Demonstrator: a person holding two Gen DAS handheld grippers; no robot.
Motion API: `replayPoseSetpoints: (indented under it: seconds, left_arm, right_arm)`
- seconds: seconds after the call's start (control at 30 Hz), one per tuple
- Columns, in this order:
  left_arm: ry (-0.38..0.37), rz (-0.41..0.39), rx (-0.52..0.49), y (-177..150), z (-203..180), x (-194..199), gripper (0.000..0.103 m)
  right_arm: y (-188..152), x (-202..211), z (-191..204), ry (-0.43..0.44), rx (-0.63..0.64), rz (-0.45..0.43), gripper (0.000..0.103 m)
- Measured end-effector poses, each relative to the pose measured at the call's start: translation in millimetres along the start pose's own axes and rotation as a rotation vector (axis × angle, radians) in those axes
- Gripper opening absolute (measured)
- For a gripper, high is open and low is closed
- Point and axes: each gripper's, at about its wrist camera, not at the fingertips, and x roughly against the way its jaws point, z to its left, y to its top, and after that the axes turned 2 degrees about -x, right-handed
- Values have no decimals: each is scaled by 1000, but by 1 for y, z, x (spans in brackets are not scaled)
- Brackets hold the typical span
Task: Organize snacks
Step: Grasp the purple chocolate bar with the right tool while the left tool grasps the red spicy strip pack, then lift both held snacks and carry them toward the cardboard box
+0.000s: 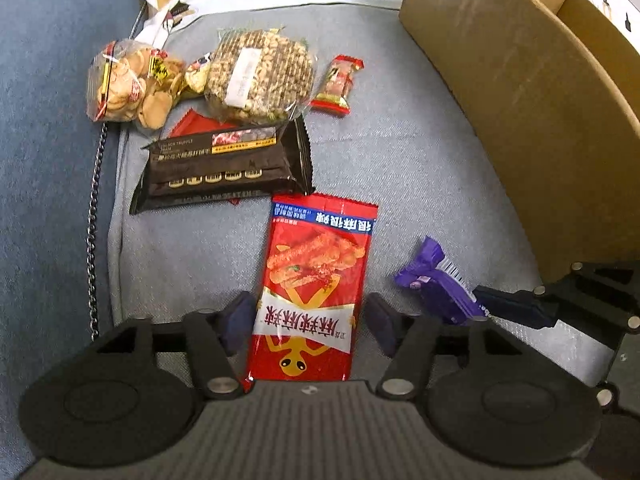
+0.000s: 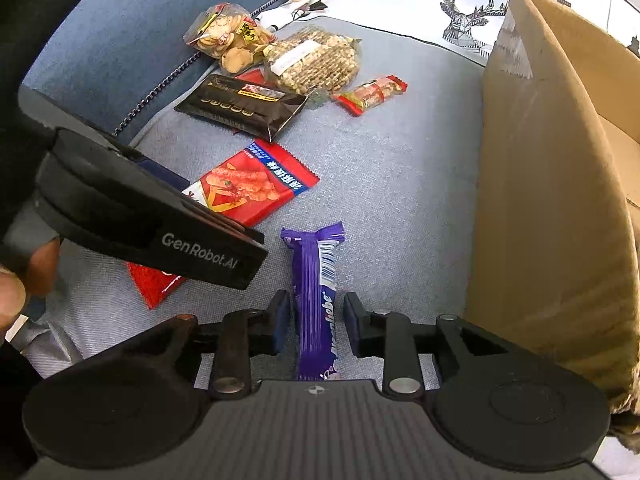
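Note:
My left gripper [image 1: 310, 322] is open, its fingers on either side of a flat red spicy-snack packet [image 1: 316, 280] lying on the grey cushion [image 1: 400, 168]. The packet also shows in the right wrist view [image 2: 256, 184], partly under the left gripper's body [image 2: 152, 232]. My right gripper [image 2: 316, 320] is open, its fingers either side of a purple chocolate bar [image 2: 316, 292], which also shows in the left wrist view [image 1: 432, 280]. A gap shows between pads and wrapper on both.
Further back lie a black truffle-ham packet [image 1: 224, 164], a clear bag of round crackers [image 1: 128, 84], a bag of nut brittle [image 1: 256, 76] and a small red candy [image 1: 336, 84]. An open cardboard box [image 1: 532, 100] stands at the right. A metal chain [image 1: 94, 220] runs along the cushion's left edge.

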Motion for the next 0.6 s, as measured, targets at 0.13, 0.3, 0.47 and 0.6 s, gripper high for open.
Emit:
replayPoseSetpoints:
  seconds: [0.13,0.3,0.47,0.6]
  left_arm:
    - [-12,-14,16,1,1,3,52]
    - [-98,-88,77,3,6,18,50]
    - [-173,-160,133,9,8,30,49]
    - [-212,-223,165,13,10,41,49]
  right_arm:
    - [0,0,0,-6,8,-8,22]
    - [1,8,-3,5,-20,-55,17]
    - [3,16,-6,14,-33,-107,17]
    - [6,20,-8,27,-44,-134,16]
